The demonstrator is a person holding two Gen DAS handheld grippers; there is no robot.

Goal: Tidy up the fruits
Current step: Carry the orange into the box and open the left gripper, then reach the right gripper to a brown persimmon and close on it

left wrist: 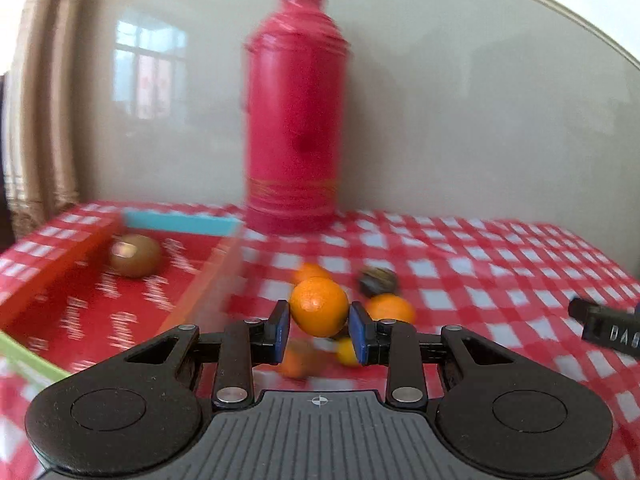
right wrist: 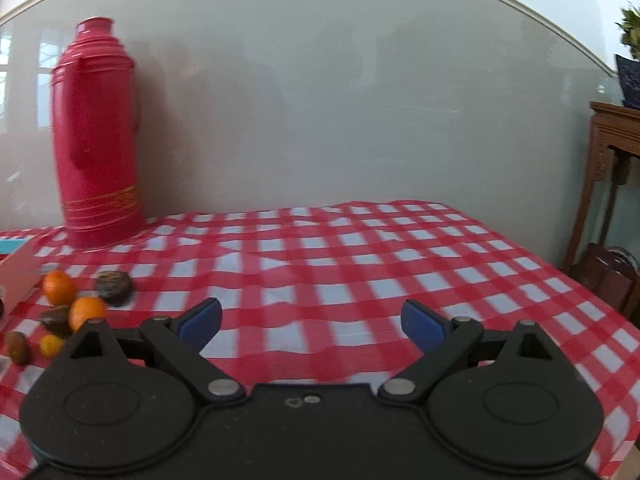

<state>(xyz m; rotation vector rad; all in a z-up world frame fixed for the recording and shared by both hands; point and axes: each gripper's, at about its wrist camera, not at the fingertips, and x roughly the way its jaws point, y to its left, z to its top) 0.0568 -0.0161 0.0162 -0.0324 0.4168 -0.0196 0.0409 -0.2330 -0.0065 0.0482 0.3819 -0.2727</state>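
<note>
slip risk: my left gripper [left wrist: 319,330] pinches the round orange [left wrist: 319,306] by its sides; right gripper [right wrist: 311,325] gapes wide, empty.

White letters "DAG" stand on the black right tongs [left wrist: 608,330]; the red box's [left wrist: 100,320] script is unreadable

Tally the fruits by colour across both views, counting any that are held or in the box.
Orange fruits: 3
Yellow fruit: 1
Brown or dark fruits: 4
Total: 8
</note>
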